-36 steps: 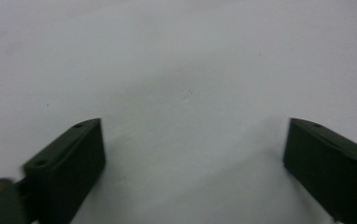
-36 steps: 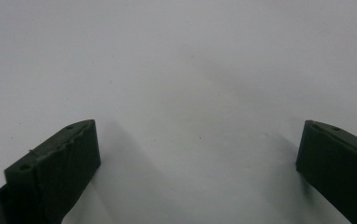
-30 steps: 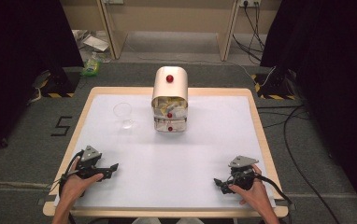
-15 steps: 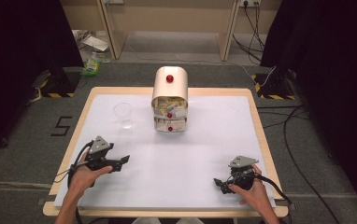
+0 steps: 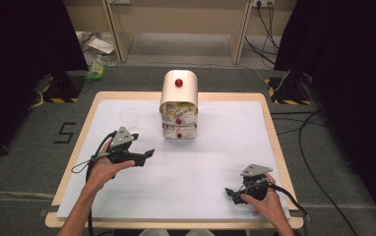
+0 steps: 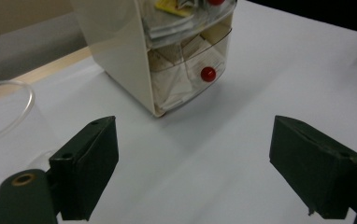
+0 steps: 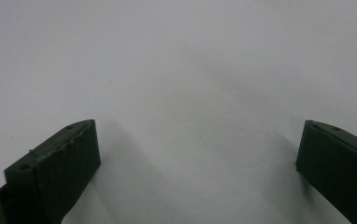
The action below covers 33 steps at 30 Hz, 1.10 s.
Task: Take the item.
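The work in hand is judged to be an approach to the small drawer cabinet (image 5: 178,105), which stands upright at the far middle of the white table (image 5: 215,162); its drawers are closed and packed with paper sachets. The lower drawer's red knob (image 6: 208,73) is seen ahead of the left gripper (image 5: 146,155) in the left gripper view.

Risks from this position:

1. The knob is small and round. If the jaws are brought in off-centre, it may be missed or may slip out when the pull is made.
2. The cabinet looks light and unsecured. A pull on a drawer may drag or tip the whole unit (no second gripper is near to brace it).
3. A clear plastic cup (image 5: 130,118) stands just beyond the left gripper, between it and the table's far left. It may be knocked over by the gripper body or its cable (image 5: 95,157) during a sideways correction.

Pose: the left gripper is held above the table, near the cabinet's left front, pointing toward it, jaws wide apart with nothing between them. The right gripper (image 5: 233,194) is low at the table's near right edge, well apart from the cabinet, jaws likewise spread and empty over bare table.
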Available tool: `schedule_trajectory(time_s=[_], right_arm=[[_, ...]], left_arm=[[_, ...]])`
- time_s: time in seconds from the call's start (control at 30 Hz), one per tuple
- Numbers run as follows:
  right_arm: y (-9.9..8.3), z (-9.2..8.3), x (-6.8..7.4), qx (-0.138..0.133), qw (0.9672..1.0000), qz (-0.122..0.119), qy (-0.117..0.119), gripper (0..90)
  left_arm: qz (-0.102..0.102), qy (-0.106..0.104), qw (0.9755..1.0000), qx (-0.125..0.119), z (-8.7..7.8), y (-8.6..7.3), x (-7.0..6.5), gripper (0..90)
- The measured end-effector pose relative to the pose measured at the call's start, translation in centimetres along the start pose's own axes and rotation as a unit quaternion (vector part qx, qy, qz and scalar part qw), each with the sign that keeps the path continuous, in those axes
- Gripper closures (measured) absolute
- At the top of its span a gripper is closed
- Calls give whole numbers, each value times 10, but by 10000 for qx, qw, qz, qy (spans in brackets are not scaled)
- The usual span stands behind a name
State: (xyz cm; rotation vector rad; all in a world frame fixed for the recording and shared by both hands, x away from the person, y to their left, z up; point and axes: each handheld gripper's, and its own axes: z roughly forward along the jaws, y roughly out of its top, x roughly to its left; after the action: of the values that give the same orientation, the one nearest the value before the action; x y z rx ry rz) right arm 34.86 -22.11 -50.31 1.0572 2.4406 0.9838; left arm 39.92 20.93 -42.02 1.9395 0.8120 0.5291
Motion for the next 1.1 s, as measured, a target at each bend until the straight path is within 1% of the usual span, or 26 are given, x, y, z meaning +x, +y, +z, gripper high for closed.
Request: schedule_trajectory(time_s=[0.03,0.13,0.17,0.37,0.4,0.47,0.53,0.7,0.87,0.93,1.03,1.1], right_arm=[[0,0,0,0,10000,0,1,2],[0,0,0,-3,10000,-1,-1,2],[0,0,0,-3,10000,-1,-1,2],[0,0,0,0,10000,0,0,2],[0,0,0,-1,10000,1,0,2],[0,0,0,-1,10000,-1,-1,2],[0,0,0,0,10000,1,-1,2],[0,0,0,-2,10000,0,-1,2],[0,0,0,-1,10000,1,-2,2],[0,0,0,-6,10000,3,-2,2],[0,0,0,-6,10000,12,1,2],[0,0,0,-6,10000,3,1,2]], left_arm=[[32,-16,10000,-25,1,3,-1,153],[33,-136,9999,-82,3,10,-3,153],[33,-136,9999,-82,3,10,-3,153],[135,-184,9997,-132,8,22,-7,154],[183,-202,9995,-159,10,27,-8,153],[204,-205,9994,-183,11,29,-9,154],[277,-259,9990,-256,15,37,-11,155],[280,-383,9984,-322,22,47,-11,157],[365,-405,9978,-368,29,56,-12,157],[362,-442,9976,-401,31,60,-13,158],[422,-433,9974,-388,34,64,-15,159],[469,-451,9969,-437,37,70,-17,159]])
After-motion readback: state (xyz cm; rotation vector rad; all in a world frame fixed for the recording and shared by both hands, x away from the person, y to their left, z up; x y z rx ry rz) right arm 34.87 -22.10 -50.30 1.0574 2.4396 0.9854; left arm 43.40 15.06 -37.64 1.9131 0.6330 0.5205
